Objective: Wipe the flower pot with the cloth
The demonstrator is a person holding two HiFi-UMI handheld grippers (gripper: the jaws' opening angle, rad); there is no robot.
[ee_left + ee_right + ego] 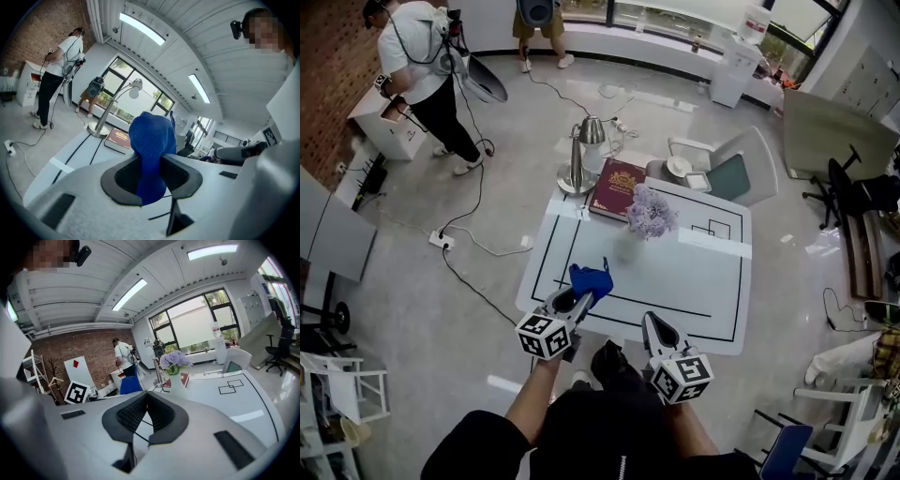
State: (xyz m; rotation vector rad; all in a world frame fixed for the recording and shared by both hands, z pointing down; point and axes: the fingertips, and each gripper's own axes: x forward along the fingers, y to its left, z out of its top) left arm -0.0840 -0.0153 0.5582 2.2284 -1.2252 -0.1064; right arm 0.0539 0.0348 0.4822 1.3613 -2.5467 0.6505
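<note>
A white flower pot holding purple flowers stands upright near the middle of the white table. My left gripper is over the table's near left part, shut on a blue cloth that sticks up past the jaws. In the left gripper view the cloth fills the gap of the left gripper. My right gripper hovers at the near table edge; the right gripper has its tips together with nothing held. From there the pot stands ahead, apart from both grippers.
A silver desk lamp and a dark red book sit at the table's far left corner. A chair stands behind the table. A person works at far left, and cables trail on the floor.
</note>
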